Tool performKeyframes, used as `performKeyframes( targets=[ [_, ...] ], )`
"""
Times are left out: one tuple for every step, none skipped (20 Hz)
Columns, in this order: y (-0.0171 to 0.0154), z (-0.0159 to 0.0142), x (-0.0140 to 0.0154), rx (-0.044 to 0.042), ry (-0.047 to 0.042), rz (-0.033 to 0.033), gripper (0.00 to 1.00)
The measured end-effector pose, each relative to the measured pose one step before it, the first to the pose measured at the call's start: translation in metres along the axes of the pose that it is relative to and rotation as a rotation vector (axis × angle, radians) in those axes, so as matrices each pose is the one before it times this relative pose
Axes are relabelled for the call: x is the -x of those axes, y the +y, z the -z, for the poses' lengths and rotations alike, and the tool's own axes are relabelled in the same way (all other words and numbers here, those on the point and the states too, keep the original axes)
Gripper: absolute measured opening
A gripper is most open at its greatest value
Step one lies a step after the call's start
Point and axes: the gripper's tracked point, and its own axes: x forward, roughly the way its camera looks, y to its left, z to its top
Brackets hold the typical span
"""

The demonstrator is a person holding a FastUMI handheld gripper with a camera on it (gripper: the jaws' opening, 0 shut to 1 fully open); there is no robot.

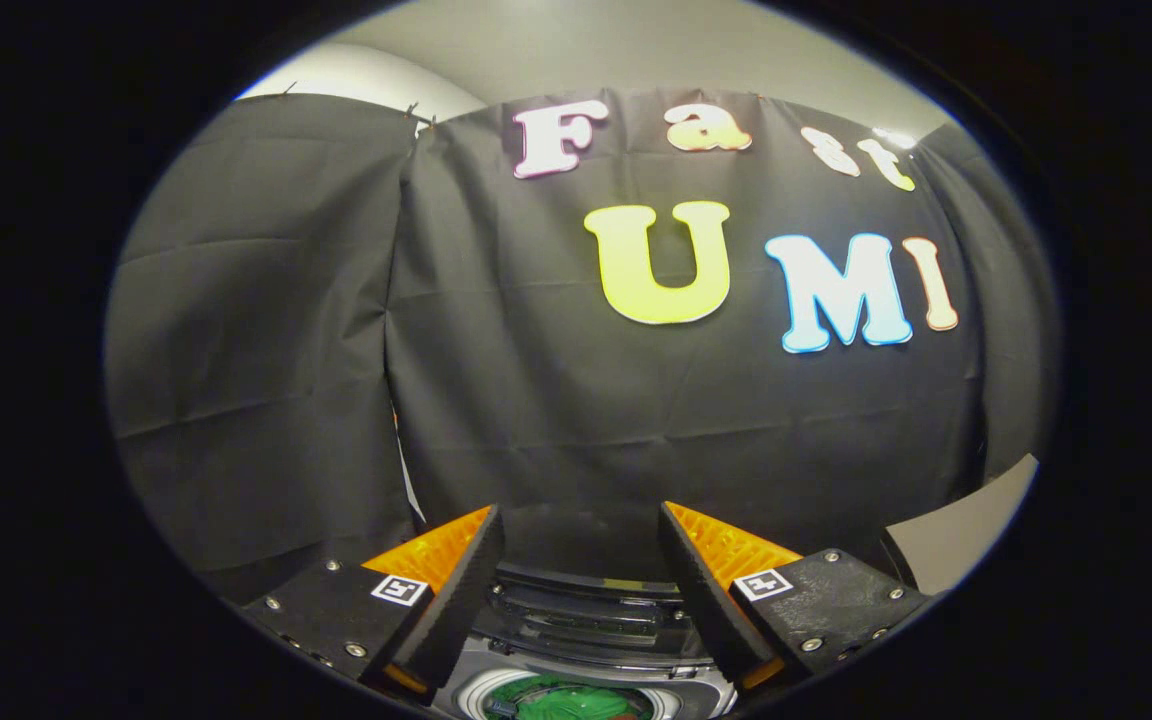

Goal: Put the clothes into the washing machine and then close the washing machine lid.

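Gripper (581,545) held above the washing machine (586,640), fingers spread apart with nothing between them. Below and between the fingers: machine top with lid (586,605) raised, standing at the rear of the round drum opening. Green clothes (566,703) lie inside the drum, under the finger gap. Beyond the fingers hangs the black cloth wall (536,400); pale ceiling above it

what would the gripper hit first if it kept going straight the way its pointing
Probably the black cloth wall. The open gripper holds nothing and aims above the washing machine; depth is unclear.
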Motion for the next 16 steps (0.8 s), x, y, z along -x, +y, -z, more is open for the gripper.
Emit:
performKeyframes(
  targets=[
    [0.00238,0.00057,-0.00865,-0.00999,0.01302,0.00395,0.96],
    [0.00151,0.00114,-0.00907,-0.01290,0.01257,0.00654,0.96],
    [0.00327,-0.00189,-0.00835,-0.01698,0.00532,0.00323,0.96],
    [0.00243,0.00060,-0.00924,-0.01474,0.01478,0.00773,0.96],
    [0.00158,0.00337,-0.01013,-0.01419,0.03138,0.00480,0.95],
    [0.00109,0.00521,-0.00921,-0.01726,0.02707,0.01003,0.95],
    [0.00037,0.00476,-0.00815,-0.01735,0.02322,0.01055,0.96],
    [-0.00154,0.00262,-0.00845,-0.00802,0.01576,0.01674,0.96],
    [-0.00131,0.00438,-0.00617,-0.00309,0.02239,0.02052,0.96],
    [-0.00003,0.00412,-0.00560,-0.00217,0.02282,0.01197,0.96],
    [0.00022,0.00402,-0.00452,0.00217,0.02070,0.00994,0.96],
    [-0.00084,0.00691,-0.00538,0.00248,0.03072,0.00938,0.96],
    [0.00028,0.00537,-0.00298,-0.00037,0.02723,0.00352,0.96],
    [0.00030,0.00667,-0.00504,0.00529,0.02212,0.01114,0.96],
    [-0.00227,0.00657,-0.00279,0.00847,0.03205,0.01341,0.96],
    [-0.00288,0.00529,-0.00216,0.00611,0.02611,0.01365,0.96]
  ],
)
